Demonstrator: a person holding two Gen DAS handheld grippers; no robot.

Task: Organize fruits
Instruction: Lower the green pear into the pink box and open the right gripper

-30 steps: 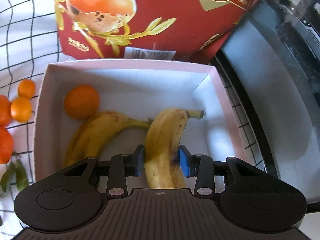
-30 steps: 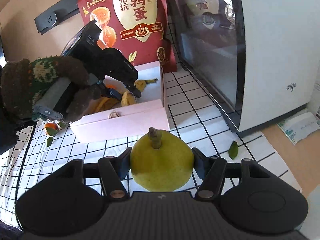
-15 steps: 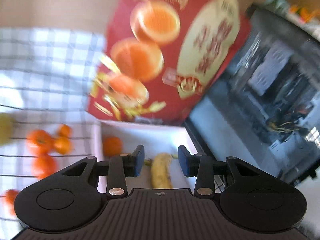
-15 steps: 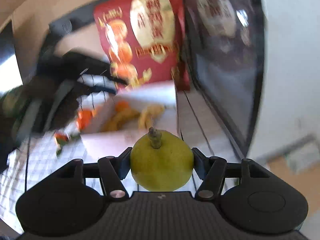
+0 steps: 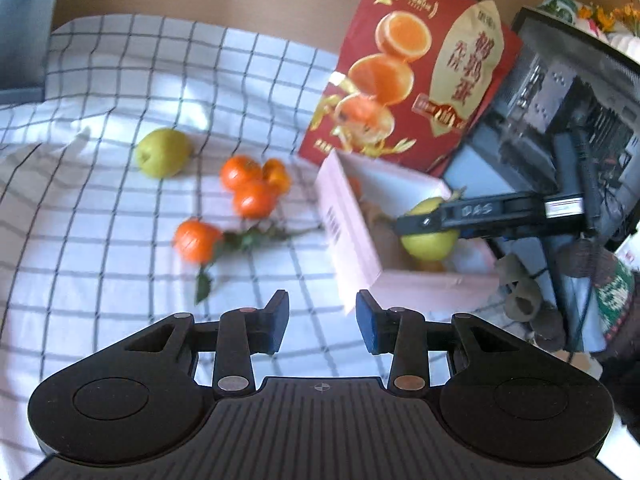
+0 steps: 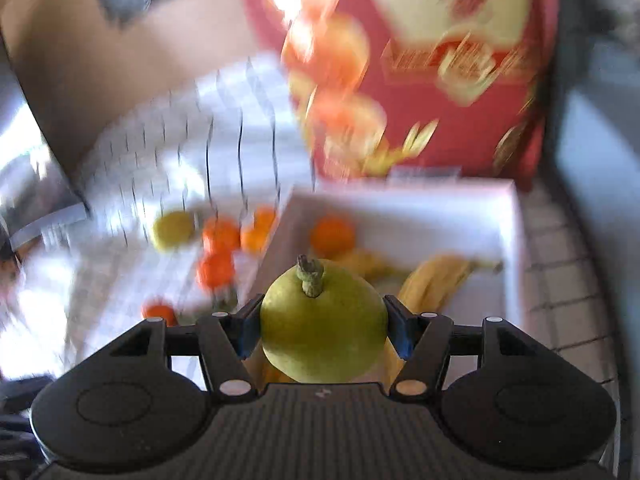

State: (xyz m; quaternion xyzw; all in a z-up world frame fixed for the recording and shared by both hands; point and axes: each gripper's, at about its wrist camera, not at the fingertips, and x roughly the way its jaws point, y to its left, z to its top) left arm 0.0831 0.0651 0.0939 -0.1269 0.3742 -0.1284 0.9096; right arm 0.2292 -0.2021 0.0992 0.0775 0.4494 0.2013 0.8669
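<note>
Two tools: each is carried by a person's hand, and each shows in its own wrist view.
Left tool [image 5: 322, 322]: jaws stand part open with nothing between the blue pads; it hangs over the checked cloth [image 5: 120, 80], just short of the pink box [image 5: 352, 232].
Right tool [image 6: 322, 330]: clamped on a green pear [image 6: 324, 328], one pad pressed to each side, stem pointing up and away from the camera.
Held pear, place: over the near end of the box [image 6: 512, 248]; from the left wrist view it [image 5: 430, 240] hangs inside the box's outline with the black finger [image 5: 440, 218] of the right tool across it.
Box contents: one orange [image 6: 333, 236] at the far left corner, two bananas [image 6: 436, 280] lying beside it toward the right wall.
Second pear [image 5: 162, 152]: loose on the cloth, well left of the box.
Loose oranges: three in a touching cluster [image 5: 254, 182] between that pear and the box; a fourth [image 5: 196, 240] sits nearer the camera with a leafy twig [image 5: 248, 240] beside it.
Red bag [image 5: 412, 76]: stands upright behind the box, printed with halved eggs and gold lettering.
Dark appliance [image 5: 560, 120]: stands to the right of bag and box.
Picture quality: right wrist view is blurred outside the tool and the pear.
</note>
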